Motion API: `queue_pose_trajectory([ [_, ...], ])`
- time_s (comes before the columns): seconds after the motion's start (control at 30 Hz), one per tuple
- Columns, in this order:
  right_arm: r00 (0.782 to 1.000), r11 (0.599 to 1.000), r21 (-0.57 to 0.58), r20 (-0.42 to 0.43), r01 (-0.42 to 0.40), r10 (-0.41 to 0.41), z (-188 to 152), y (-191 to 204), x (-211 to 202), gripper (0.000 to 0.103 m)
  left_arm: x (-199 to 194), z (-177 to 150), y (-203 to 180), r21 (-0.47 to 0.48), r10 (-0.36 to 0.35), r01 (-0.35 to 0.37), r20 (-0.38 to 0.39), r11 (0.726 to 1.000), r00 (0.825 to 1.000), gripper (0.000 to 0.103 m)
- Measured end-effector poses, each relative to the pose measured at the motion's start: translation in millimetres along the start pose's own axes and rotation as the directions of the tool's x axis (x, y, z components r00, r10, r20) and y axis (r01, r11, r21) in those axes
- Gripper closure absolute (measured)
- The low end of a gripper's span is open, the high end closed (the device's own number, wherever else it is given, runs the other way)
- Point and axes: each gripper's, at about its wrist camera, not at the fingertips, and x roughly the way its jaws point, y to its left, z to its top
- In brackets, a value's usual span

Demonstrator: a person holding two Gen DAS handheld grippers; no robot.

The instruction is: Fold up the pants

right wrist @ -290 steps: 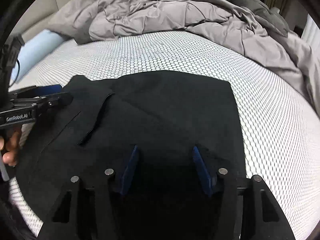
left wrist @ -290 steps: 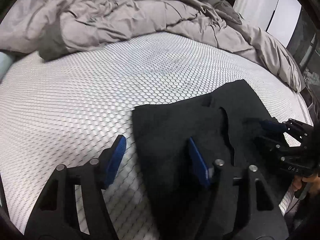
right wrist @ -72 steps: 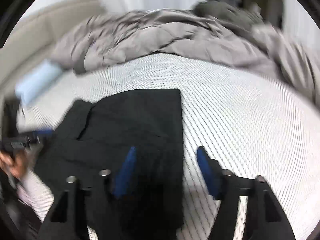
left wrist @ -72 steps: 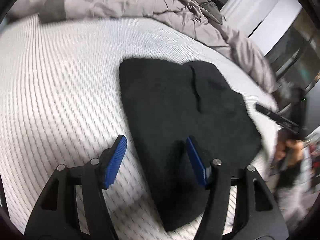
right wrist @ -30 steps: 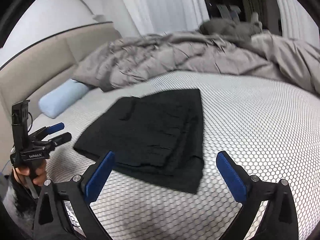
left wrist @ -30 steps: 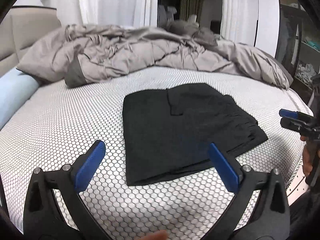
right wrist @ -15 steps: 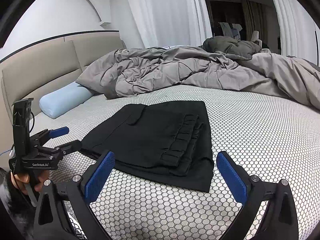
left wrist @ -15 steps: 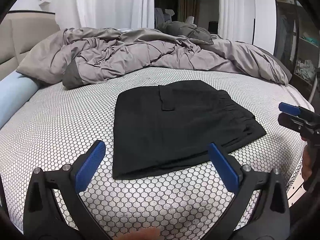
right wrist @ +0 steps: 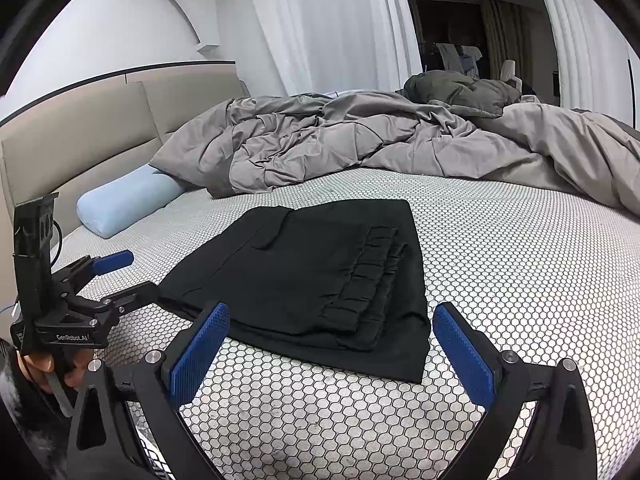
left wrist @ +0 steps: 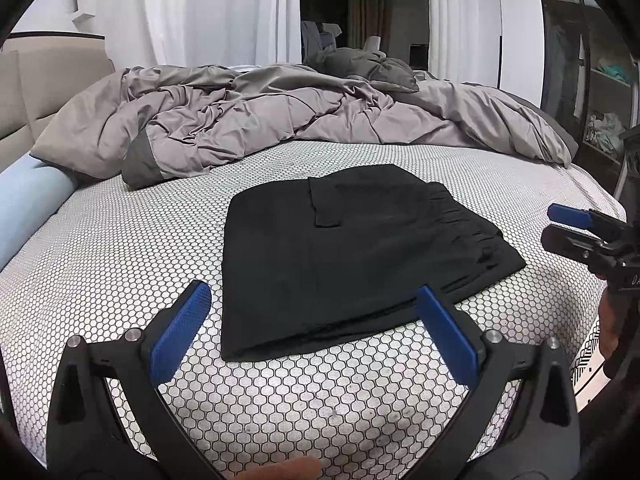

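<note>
The black pants [left wrist: 352, 248] lie folded into a flat rectangle on the white honeycomb-patterned bed [left wrist: 120, 248], pocket flap up and the elastic waistband on the right. They also show in the right wrist view [right wrist: 320, 276]. My left gripper [left wrist: 316, 328] is open and empty, held back from the pants' near edge; it also shows in the right wrist view [right wrist: 124, 276] at the left. My right gripper [right wrist: 332, 340] is open and empty just short of the pants; it also shows in the left wrist view [left wrist: 560, 226] at the far right.
A rumpled grey duvet [left wrist: 280, 116] covers the far side of the bed. A light blue bolster pillow [right wrist: 124, 200] lies by the beige headboard [right wrist: 80, 128]. White curtains [left wrist: 200, 12] and shelving [left wrist: 600, 80] stand beyond.
Both grippers have pulled back and lifted away from the folded pants and opened wide. The pants lie still on the bed.
</note>
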Motion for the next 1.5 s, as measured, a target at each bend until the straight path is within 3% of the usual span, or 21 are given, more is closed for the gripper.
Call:
queue_pose_trajectory([
  [1.5, 1.000, 1.000, 0.006, -0.013, 0.003, -0.003, -0.5, 5.5, 6.0, 0.000, -1.8, -0.6, 0.8, -0.004, -0.002, 0.002, 0.007, 1.000, 1.000, 0.001],
])
